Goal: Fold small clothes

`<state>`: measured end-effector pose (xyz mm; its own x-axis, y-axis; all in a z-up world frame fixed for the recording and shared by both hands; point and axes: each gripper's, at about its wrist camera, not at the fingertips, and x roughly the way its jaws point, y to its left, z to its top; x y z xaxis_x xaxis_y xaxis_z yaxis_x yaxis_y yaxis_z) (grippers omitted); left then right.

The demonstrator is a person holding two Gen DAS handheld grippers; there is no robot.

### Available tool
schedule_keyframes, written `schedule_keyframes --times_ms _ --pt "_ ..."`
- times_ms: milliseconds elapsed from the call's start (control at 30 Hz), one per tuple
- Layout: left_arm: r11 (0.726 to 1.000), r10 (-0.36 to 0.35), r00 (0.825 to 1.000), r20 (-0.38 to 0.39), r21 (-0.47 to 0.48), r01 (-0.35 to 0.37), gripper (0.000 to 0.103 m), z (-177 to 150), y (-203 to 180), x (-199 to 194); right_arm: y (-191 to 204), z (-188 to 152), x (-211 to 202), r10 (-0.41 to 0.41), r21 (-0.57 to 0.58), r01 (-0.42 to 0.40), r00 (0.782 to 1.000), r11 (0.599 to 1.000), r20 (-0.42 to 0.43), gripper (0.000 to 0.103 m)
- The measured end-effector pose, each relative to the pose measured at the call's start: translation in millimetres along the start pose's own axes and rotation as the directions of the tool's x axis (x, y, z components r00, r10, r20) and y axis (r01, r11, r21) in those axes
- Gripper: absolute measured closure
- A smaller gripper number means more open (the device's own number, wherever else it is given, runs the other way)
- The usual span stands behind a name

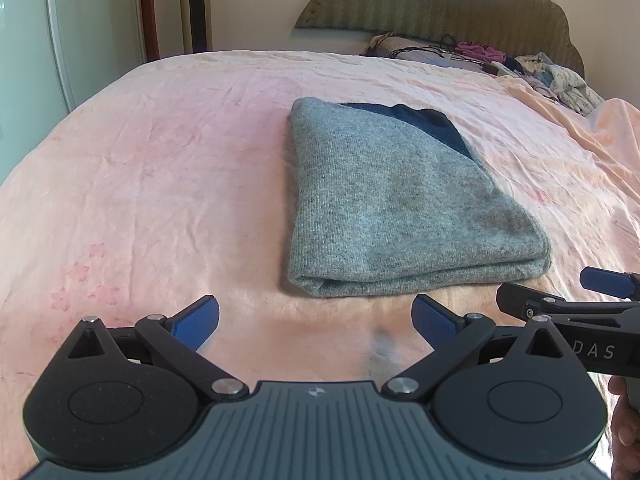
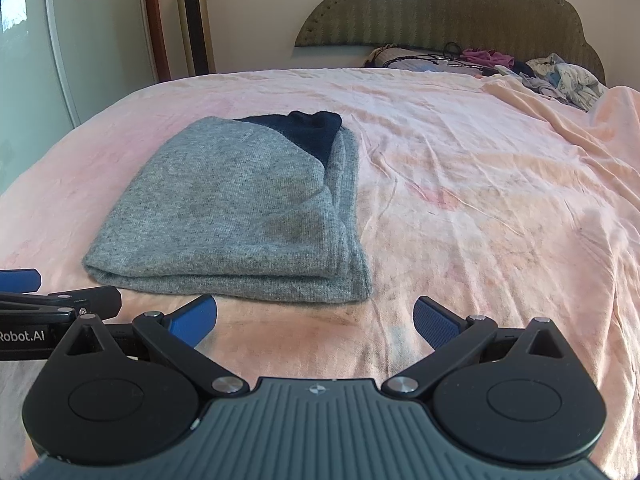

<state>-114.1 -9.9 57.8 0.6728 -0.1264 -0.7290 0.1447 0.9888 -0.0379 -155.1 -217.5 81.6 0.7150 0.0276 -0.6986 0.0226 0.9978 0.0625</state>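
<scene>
Just ahead of both splayed tongs (image 1: 316,322), folded grey sweater (image 1: 384,200).

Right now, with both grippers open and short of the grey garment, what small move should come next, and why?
Probably draw both back. The grey sweater already lies folded in layers on the pink bedsheet, and the left gripper and right gripper are open, holding nothing. The unfolded clothes pile by the headboard would likely be next.
</scene>
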Motion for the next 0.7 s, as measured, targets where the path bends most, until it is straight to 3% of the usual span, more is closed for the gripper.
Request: schedule_keyframes --times_ms 700 --pt "1.000 0.004 1.000 0.004 -0.003 -0.004 0.000 1.1 -0.3 -0.9 1.1 0.6 -1.5 0.001 0.004 -0.001 1.000 1.000 -0.005 0.000"
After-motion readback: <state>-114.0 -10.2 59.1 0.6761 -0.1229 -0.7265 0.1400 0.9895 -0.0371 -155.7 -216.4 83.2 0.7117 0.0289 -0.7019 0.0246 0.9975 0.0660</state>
